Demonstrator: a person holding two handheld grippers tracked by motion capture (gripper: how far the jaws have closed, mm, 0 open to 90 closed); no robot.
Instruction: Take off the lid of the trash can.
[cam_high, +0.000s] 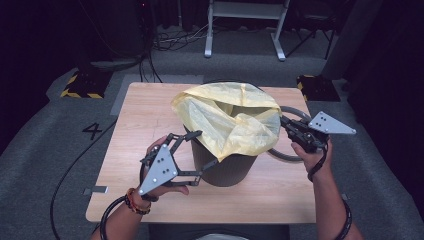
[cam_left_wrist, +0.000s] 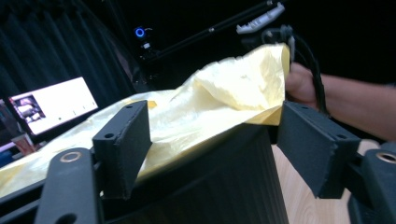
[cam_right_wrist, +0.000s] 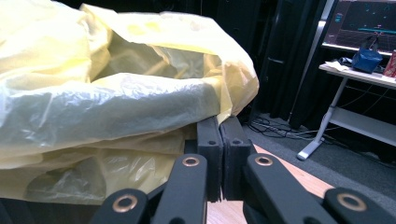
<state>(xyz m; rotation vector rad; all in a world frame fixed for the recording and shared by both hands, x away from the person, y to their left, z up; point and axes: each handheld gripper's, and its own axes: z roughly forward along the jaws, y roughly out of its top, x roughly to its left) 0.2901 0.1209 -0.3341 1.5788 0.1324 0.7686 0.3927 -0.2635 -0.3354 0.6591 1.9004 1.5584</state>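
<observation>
A dark ribbed bin (cam_high: 225, 167) stands mid-table with a yellow plastic bag (cam_high: 227, 117) set in it, the film bunched and draped over the rim. My left gripper (cam_high: 204, 149) is at the bin's left side, open, with its jaws either side of the bin wall. In the left gripper view the bin rim (cam_left_wrist: 224, 140) and bag (cam_left_wrist: 219, 102) lie between the wide-apart pads (cam_left_wrist: 123, 140), which do not press on them. My right gripper (cam_high: 283, 123) is at the bin's right, shut on the bag's edge. In the right gripper view its jaws (cam_right_wrist: 220, 122) meet under the bag (cam_right_wrist: 107, 102).
A grey ring (cam_high: 281, 156) lies on the wooden table (cam_high: 145, 115) by the bin's right side. Beyond the table stand a white desk frame (cam_high: 245, 12), cables and two yellow-black blocks (cam_high: 82, 85) on the floor. A lit monitor (cam_left_wrist: 51, 105) glows far off.
</observation>
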